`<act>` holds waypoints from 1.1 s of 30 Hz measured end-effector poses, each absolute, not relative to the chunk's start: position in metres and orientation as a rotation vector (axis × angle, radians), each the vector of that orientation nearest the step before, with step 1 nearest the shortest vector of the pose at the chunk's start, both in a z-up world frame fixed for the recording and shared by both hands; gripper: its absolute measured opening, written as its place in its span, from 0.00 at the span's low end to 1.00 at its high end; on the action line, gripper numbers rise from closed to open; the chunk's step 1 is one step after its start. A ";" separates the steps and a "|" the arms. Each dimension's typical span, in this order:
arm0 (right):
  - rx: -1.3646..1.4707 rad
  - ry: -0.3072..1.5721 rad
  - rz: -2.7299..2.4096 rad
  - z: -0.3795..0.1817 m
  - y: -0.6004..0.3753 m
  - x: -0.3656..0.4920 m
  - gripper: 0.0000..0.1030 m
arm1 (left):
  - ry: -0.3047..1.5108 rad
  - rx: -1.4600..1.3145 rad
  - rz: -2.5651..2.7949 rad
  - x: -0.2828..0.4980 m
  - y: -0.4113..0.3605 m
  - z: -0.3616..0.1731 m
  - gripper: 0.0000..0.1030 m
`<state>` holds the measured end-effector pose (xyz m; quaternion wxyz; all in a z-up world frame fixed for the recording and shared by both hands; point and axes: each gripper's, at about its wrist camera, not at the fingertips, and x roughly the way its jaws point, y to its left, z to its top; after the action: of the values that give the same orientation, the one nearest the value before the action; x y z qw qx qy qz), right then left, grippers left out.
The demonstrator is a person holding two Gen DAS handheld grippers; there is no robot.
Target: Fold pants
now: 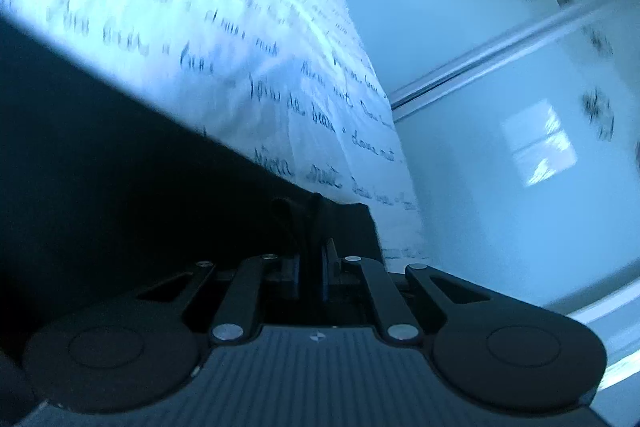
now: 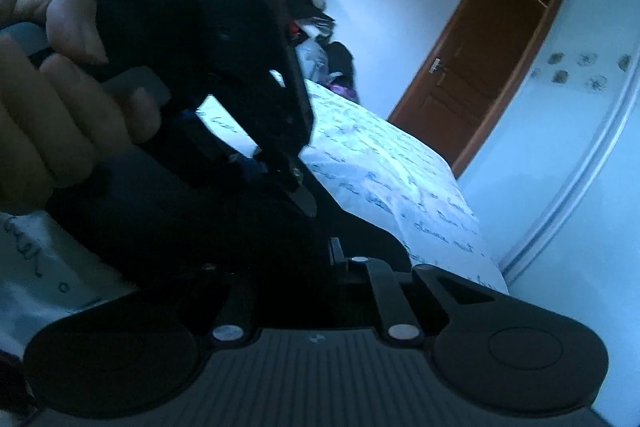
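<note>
The pants (image 1: 100,155) are dark, almost black cloth. In the left wrist view they fill the left and lower middle, lifted over the white bed sheet with script print (image 1: 208,39). My left gripper (image 1: 314,227) is shut on a bunched edge of the pants. In the right wrist view the pants (image 2: 200,227) hang in front of my right gripper (image 2: 320,247), whose fingers are close together with the cloth between them; its left finger is hidden. The other gripper (image 2: 224,67), held in a hand (image 2: 44,87), is close above it.
The bed sheet (image 2: 380,167) slopes to the right edge of the bed. A pale wardrobe with a sliding-door rail (image 1: 500,67) stands beyond it. A brown door (image 2: 472,75) is open at the back. A pile of clothes (image 2: 304,7) sits at the far end.
</note>
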<state>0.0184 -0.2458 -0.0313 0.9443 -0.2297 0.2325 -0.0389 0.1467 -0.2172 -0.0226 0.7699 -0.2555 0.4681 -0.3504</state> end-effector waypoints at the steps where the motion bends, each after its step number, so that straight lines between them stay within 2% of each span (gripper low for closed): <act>1: -0.469 0.475 -0.065 -0.031 -0.242 0.019 0.08 | 0.996 -0.519 -0.754 0.145 -0.216 -0.020 0.11; 11: -0.453 0.483 0.076 -0.023 -0.219 0.030 0.08 | 0.861 -0.259 -0.678 0.134 -0.185 -0.001 0.12; 33: -0.434 0.471 0.301 -0.048 -0.160 0.038 0.08 | 0.807 -0.188 -0.520 0.158 -0.087 0.001 0.12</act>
<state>0.0381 -0.1603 -0.0476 0.9380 -0.2127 0.2305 0.1476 0.1582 -0.0867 0.0014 0.8828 -0.0904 0.3875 -0.2499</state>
